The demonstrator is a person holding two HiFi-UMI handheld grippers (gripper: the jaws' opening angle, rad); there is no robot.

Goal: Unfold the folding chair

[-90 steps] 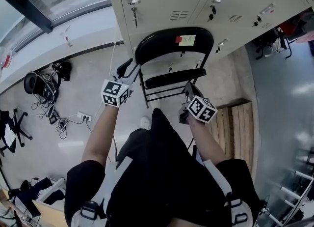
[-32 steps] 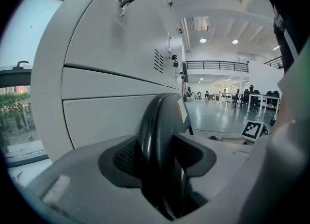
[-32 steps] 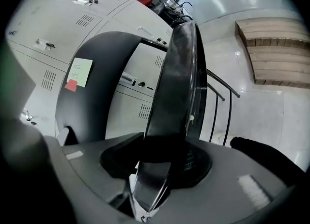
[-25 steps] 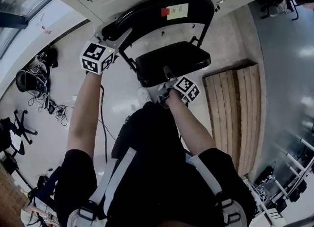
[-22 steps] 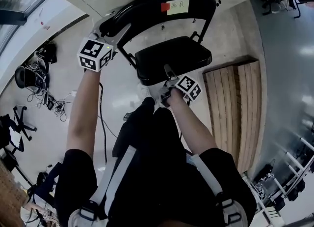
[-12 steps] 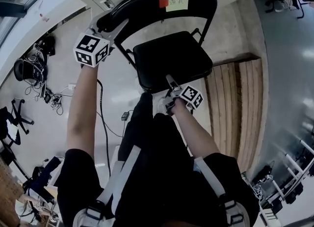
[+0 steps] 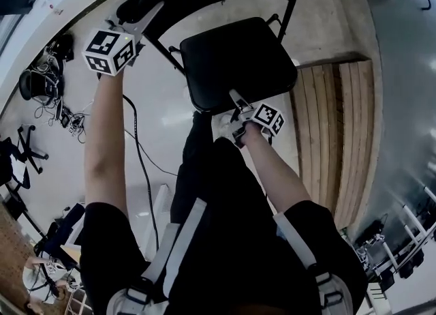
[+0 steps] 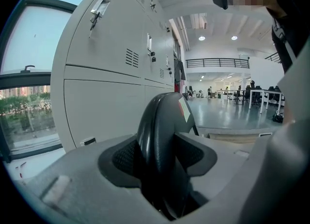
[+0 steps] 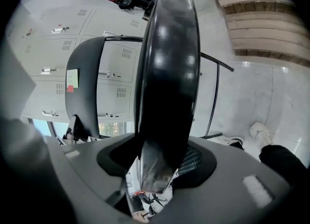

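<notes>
grips the folding chair [image 7: 204, 7] at two places. clamps the left end of the backrest [image 8: 160, 131] in the left gripper [image 7: 146, 17], jaws just widened a little yet pressing on both of its faces. pinches the front edge of the seat [image 7: 235, 58] in the right gripper [image 7: 234, 95], jaws likewise just widened, seat edge between them and touching. keeps the chair open on the pale floor [image 7: 160, 102], seat near level, close before the grey lockers [image 8: 106, 72], beside wooden slats [image 7: 334, 123].

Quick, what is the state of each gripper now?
Left gripper: closed on the chair backrest, jaws just opened slightly.
Right gripper: closed on the chair seat edge, jaws just opened slightly.
</notes>
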